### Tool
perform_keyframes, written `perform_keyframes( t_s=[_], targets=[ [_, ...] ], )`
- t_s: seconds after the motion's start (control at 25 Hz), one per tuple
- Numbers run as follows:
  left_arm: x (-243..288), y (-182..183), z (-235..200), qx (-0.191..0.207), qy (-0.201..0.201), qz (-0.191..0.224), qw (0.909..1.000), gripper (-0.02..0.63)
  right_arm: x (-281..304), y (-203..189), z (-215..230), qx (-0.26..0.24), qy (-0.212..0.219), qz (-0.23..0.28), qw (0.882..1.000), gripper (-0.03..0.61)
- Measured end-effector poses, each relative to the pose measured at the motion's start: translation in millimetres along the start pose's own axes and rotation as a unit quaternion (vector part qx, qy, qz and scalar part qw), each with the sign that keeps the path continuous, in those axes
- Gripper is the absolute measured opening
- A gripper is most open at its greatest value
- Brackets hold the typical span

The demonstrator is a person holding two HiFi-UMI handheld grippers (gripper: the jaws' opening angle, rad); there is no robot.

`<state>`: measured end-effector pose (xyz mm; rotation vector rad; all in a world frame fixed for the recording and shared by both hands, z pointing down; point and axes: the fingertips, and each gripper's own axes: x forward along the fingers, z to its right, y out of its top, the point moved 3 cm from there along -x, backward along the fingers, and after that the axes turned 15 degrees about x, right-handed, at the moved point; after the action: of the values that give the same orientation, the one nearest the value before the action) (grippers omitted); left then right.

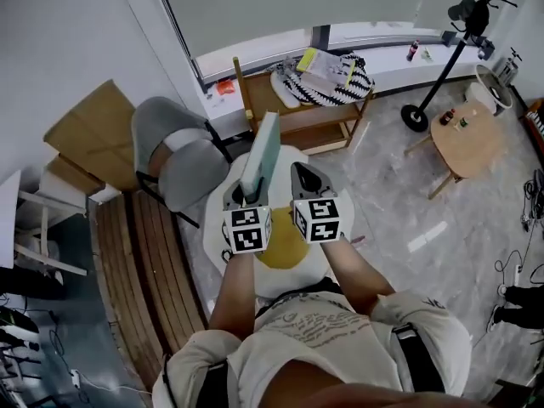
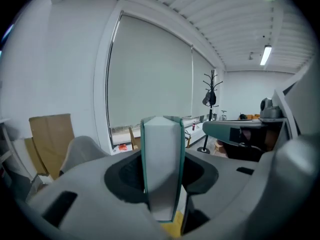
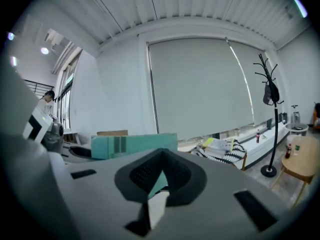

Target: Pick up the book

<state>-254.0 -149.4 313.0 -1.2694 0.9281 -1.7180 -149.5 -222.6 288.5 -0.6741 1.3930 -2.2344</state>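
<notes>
A thin book with a teal cover (image 1: 260, 153) stands on edge in the air, held at its lower end, with my left gripper (image 1: 252, 192) shut on it. In the left gripper view the book's white page edge (image 2: 162, 164) runs upright between the two dark pads of the left gripper (image 2: 162, 186), which press on both covers. My right gripper (image 1: 307, 179) hovers just to the right of the book, apart from it, jaws together and nothing in them. From the right gripper (image 3: 160, 180) the teal cover (image 3: 135, 145) shows side-on at the left.
Below the grippers is a round white table (image 1: 289, 279) with a yellow patch. A grey chair (image 1: 183, 155) stands to the left, a wooden shelf with a striped bag (image 1: 327, 79) by the window, a round wooden side table (image 1: 467, 138) and a coat stand (image 1: 438, 79) at the right.
</notes>
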Motion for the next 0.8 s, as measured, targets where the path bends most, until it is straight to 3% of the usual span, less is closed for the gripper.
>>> perform_keyframes(
  t_s=[0.16,0.44,0.8],
  targets=[
    [-22,40,-4,0.016,0.020,0.031,0.9992,0.172,-14,32,-19,-0.007,0.003,0.030,1.000,0.026],
    [-39,74,-3,0.024,0.037,0.056,0.9975,0.172,-28,60,-35,-0.038,0.003,0.056,0.998,0.026],
    [-45,78,8,0.014,0.037,0.059,0.9975,0.172,-39,64,-31,-0.033,0.002,0.058,0.998,0.026]
  ],
)
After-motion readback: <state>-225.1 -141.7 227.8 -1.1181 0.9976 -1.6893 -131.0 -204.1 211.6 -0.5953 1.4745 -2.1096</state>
